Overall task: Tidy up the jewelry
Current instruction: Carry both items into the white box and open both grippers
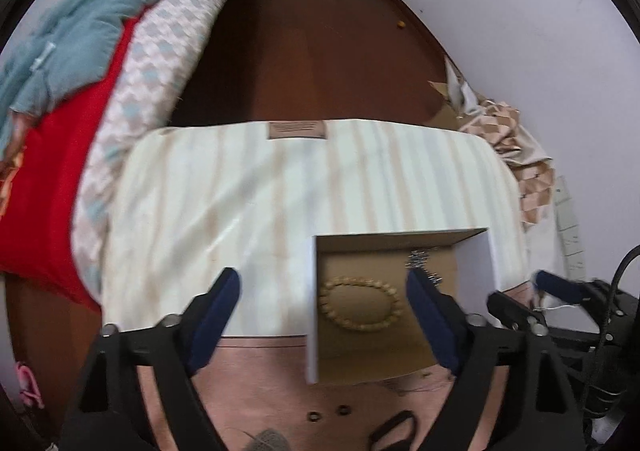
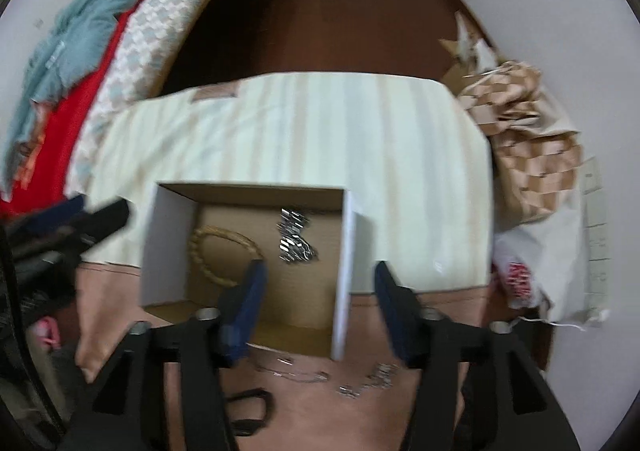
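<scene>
The left gripper (image 1: 323, 291) is a matte black frame with two angular fingers lined in dark blue pads (image 1: 430, 315), joined by silver round-headed screws (image 1: 475, 319). The right gripper (image 2: 319, 285) has the same build. A black cable (image 1: 622, 263) loops beside it.

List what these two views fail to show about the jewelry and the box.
- Silver chain in the box: right wrist view, motion blur hides its links; left wrist view, the left tool's finger covers part of it.
- Bead bracelet: right view, the right tool's finger hides its near edge.
- Loose silver pieces before the box: blurred, too small to identify.
- Two small rings: left view, too small.
</scene>
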Available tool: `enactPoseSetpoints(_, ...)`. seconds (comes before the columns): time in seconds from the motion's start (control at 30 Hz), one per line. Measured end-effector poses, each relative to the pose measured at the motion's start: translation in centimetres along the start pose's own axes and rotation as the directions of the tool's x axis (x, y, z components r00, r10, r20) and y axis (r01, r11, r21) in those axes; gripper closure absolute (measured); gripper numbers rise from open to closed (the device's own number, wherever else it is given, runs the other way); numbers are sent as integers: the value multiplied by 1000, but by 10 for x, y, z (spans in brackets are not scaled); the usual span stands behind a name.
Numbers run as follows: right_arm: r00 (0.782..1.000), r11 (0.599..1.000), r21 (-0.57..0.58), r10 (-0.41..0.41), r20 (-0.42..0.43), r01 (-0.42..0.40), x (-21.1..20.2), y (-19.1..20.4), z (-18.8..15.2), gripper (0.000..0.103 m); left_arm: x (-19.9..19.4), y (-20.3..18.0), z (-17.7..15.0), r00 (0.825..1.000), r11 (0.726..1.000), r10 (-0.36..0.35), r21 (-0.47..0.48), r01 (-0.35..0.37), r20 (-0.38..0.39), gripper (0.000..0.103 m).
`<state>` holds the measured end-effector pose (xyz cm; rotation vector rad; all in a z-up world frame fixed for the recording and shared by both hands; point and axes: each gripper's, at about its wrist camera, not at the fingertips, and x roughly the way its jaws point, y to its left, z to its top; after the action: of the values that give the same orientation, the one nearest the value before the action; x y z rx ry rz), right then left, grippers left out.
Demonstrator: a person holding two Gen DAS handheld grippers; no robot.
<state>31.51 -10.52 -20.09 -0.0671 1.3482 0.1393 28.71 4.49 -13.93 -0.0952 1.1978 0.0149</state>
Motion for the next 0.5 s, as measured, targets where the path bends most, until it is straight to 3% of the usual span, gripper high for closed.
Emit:
enactPoseSetpoints(0.1,997,997,-2,-75,20,75,2,1,-14,11,1,3,-14,998,998,54,12,-54,13,3)
enactPoseSetpoints(0.3,989,991,23,-132,67,131,0,4,-35,2,-3,5,-38,990,991,132,25,-133,54,2)
enactPoseSetpoints(0.5,985,990,39,-138,99,135,-13,10,-48,2,-18,5,-49,984,987,155,19,-158,87,2)
